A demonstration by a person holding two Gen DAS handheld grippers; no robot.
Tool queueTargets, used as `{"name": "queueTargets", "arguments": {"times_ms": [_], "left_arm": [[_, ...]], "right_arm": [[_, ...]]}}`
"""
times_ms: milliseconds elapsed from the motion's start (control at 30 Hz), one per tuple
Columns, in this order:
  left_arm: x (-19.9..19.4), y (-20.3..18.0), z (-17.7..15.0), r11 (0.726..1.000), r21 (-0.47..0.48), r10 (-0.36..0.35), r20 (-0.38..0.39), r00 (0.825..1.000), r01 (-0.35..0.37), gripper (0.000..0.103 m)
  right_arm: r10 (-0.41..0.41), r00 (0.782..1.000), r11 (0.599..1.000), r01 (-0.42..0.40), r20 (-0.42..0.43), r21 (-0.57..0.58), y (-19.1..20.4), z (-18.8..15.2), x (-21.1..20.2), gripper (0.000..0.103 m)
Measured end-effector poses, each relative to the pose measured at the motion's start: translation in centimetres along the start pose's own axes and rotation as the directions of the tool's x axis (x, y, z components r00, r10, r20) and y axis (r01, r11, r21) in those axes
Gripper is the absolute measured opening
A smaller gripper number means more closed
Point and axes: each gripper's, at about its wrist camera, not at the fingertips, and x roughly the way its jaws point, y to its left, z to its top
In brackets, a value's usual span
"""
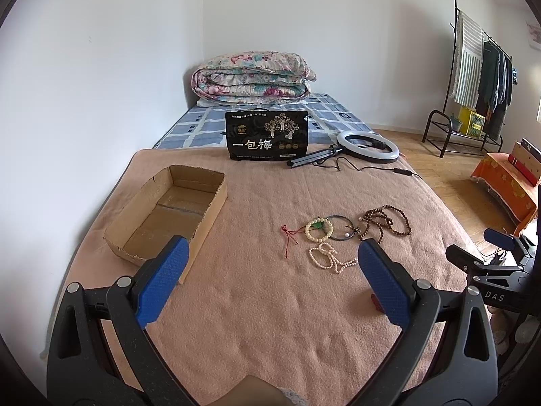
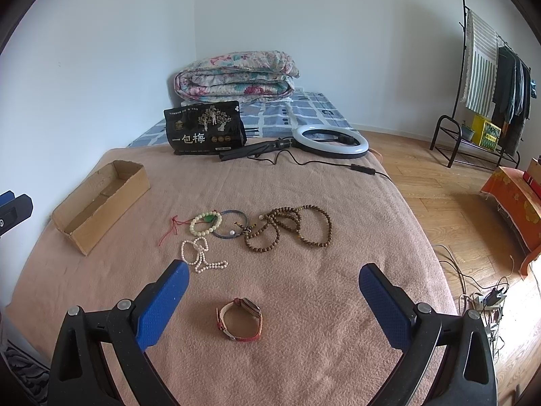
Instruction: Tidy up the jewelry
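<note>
Nothing has been gathered yet, to judge by the bare inside of the cardboard box [image 1: 169, 209], so the task seems to be at its opening step, and the next move probably calls for one gripper to come down over a single piece and pinch it free of its neighbours. Taking the box as landmark: it is a shallow, open-topped tray of corrugated card with a ragged near edge, resting on a soft, napped pink blanket [image 1: 270, 321] that covers the bed. Well to the right of the box, the jewelry lies in a loose cluster. Farthest from it is a long string of brown wooden beads [image 2: 290, 228] in overlapping loops; touching that on the box side is a thin dark bangle [image 2: 231, 225], then a bracelet of pale round beads [image 2: 205, 224] with a green charm and red cord, nearest the box. Just in front of these lies a strand of small pearls [image 2: 199, 257], tangled. A watch [image 2: 240, 319] with a red strap sits apart, nearer the camera. The left gripper [image 1: 270, 253] and right gripper [image 2: 274, 277] both hang above the blanket with jaws spread wide, holding nothing.
</note>
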Motion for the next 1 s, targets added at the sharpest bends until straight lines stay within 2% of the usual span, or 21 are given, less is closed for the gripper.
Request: {"name": "queueTargets", "arguments": {"times_ms": [1000], "left_arm": [[-0.02,0.05,-0.14,1.000,-0.004,-0.002,0.002,1.000,0.002,0.102]], "right_arm": [[-0.001,1.000,1.000,0.001,-0.007,0.003,0.04,-0.19,0.21,0.102]]}}
